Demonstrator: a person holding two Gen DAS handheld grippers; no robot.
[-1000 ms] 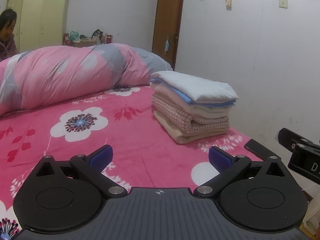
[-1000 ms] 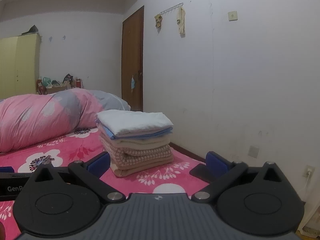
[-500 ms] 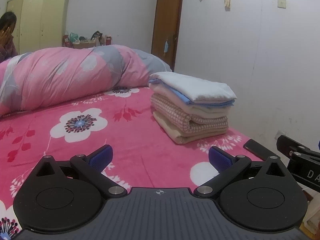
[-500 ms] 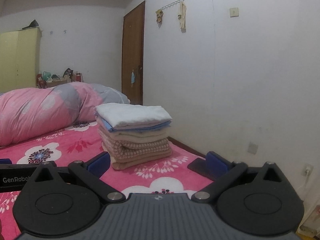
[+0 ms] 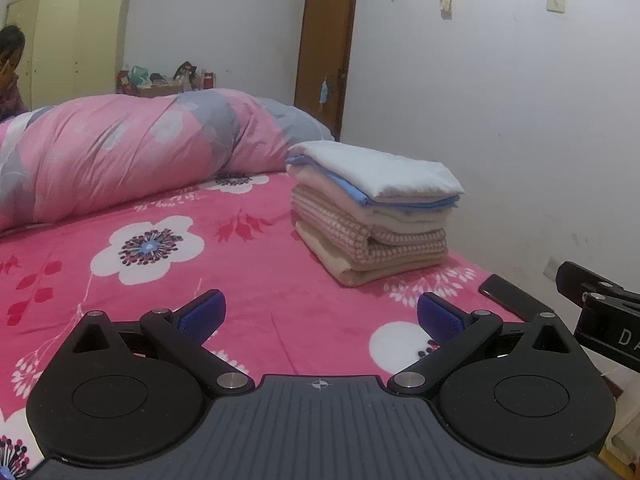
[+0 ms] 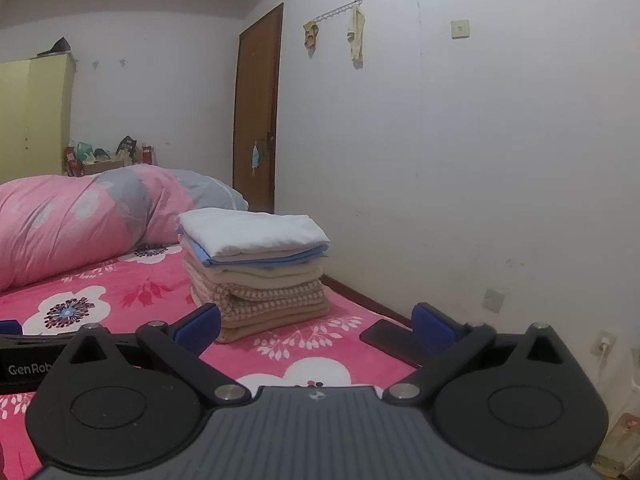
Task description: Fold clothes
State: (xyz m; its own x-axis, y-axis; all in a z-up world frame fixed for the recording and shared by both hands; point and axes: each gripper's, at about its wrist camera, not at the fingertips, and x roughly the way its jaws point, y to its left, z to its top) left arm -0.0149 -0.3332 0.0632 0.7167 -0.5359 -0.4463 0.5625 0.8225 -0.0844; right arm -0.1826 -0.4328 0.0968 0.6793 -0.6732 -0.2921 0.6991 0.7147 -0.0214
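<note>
Both the left gripper [image 5: 319,316] and right gripper [image 6: 315,326] gape wide, empty, barely shifted since a second ago; neat stack of folded cloths [image 5: 372,208] sits untouched on pink floral bedsheet [image 5: 248,280] beside the wall, folding looks finished.

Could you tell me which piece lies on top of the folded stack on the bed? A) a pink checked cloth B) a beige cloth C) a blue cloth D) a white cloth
D: the white cloth crowns the stack of folded clothes, with a blue layer just under it, then a cream one, the checked one and a beige one at the bottom.
</note>
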